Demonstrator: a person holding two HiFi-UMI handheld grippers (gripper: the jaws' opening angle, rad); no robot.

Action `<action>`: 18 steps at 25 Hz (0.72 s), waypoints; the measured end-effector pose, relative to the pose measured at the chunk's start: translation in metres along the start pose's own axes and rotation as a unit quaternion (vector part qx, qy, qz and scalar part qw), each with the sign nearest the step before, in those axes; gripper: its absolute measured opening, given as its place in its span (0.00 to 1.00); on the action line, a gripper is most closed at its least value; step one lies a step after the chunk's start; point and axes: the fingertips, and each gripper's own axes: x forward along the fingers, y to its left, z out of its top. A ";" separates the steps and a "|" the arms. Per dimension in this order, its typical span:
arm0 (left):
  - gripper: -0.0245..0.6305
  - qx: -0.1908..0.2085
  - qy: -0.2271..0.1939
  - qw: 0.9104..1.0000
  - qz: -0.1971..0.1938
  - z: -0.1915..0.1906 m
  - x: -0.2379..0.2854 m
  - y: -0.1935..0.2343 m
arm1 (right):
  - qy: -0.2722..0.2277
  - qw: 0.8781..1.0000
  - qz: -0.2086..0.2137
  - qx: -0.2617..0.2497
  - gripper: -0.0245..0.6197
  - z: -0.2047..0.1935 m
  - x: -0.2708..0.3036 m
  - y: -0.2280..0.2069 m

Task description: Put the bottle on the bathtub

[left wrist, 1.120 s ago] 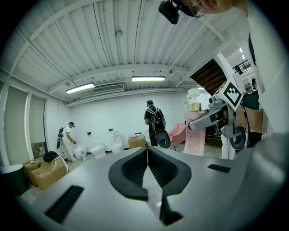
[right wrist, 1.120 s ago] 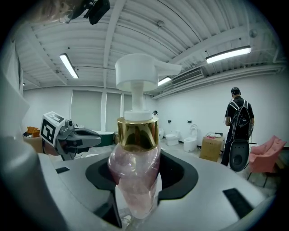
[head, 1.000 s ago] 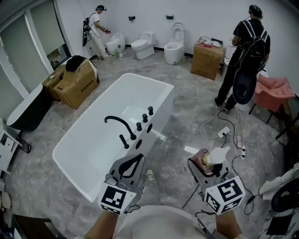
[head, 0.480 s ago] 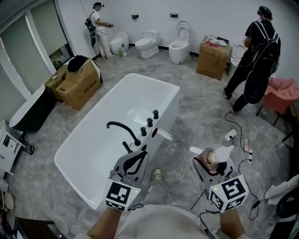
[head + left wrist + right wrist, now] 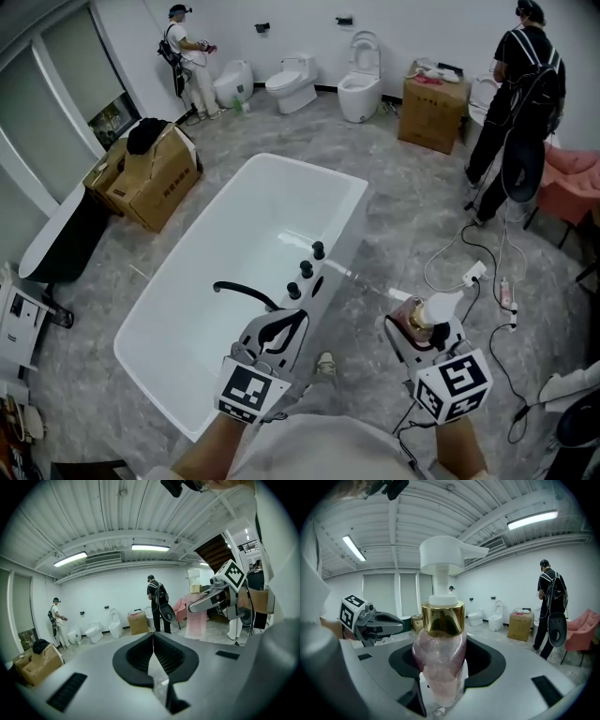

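The pink see-through bottle (image 5: 440, 653) with a gold collar and a white pump top stands straight up, its long side pointing at the ceiling. It is in the air over the floor, not yet on anything. The right tool (image 5: 411, 325) holds it low on its round body, one jaw pressed on each side, so the bottle is squeezed tight and the pump sticks up above the jaws.

The big white bathtub (image 5: 354, 217) lies to the left of the bottle in the head view and a little ahead of it. The near long rim of the tub, where the black knobs (image 5: 307, 267) and the curved black tap (image 5: 246, 291) sit, is the closest part. The bottle is beside the tub, near it but not over it.

The left tool (image 5: 153, 641) is closer to the tub. Its tips hang just beside that rim, but its jaws are closed together with nothing in them.

I think the bottle has to go left and forward to get above the flat rim, then come down standing up. The rim looks narrow, so the bottle could tip if it lands off the middle.
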 end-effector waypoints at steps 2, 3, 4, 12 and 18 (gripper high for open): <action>0.07 0.000 0.007 1.000 -0.011 -0.003 0.022 0.025 | 0.003 1.000 -0.004 0.006 0.43 0.011 0.032 -0.011; 0.07 -0.001 0.010 1.000 -0.014 -0.004 0.032 0.040 | 0.005 1.000 -0.006 0.007 0.43 0.017 0.048 -0.015; 0.07 -0.004 0.012 1.000 -0.017 -0.006 0.042 0.054 | 0.007 1.000 -0.007 0.007 0.43 0.023 0.063 -0.020; 0.07 -0.038 0.021 0.999 -0.020 -0.031 0.117 0.160 | 0.017 1.000 -0.014 -0.013 0.43 0.062 0.181 -0.058; 0.07 -0.053 0.019 0.998 -0.007 -0.046 0.151 0.217 | 0.007 1.000 -0.026 -0.001 0.43 0.081 0.249 -0.082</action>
